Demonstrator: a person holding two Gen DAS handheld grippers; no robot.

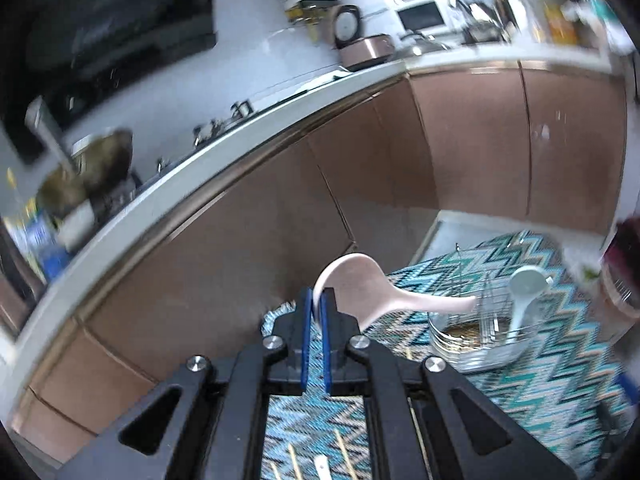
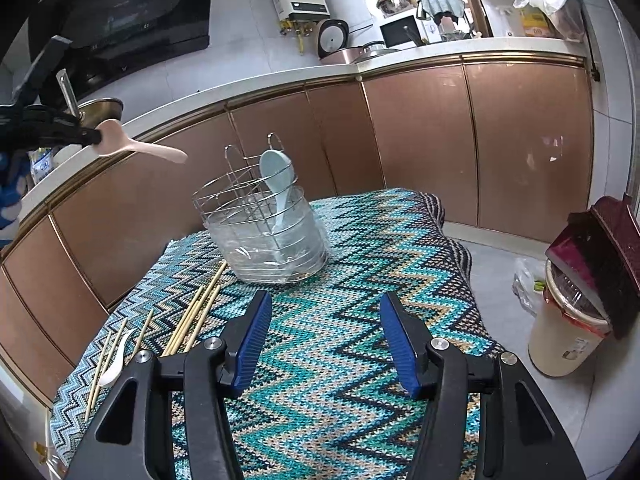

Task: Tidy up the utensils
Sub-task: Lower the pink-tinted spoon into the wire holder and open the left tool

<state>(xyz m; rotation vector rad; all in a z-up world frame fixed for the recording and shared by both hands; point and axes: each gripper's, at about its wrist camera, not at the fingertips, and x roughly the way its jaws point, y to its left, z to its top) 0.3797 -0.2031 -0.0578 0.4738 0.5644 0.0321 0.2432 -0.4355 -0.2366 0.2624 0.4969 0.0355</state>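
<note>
My left gripper [image 1: 318, 300] is shut on the bowl end of a pink rice spoon [image 1: 372, 296]; its handle points right toward the wire utensil holder [image 1: 476, 332]. In the right wrist view the pink spoon [image 2: 136, 146] hangs in the air up left of the holder [image 2: 268, 232]. A light blue spoon [image 2: 276, 184] stands in the holder, bowl up. My right gripper [image 2: 324, 336] is open and empty above the zigzag cloth [image 2: 360, 360]. Several wooden chopsticks [image 2: 196, 312] and a small white spoon [image 2: 116, 360] lie on the cloth at the left.
Brown cabinet doors [image 2: 420, 132] under a white countertop [image 2: 248, 84] run behind the table. A bin with a dark red lid [image 2: 576, 300] stands on the floor at the right. A pot [image 2: 100, 110] sits on the stove at the left.
</note>
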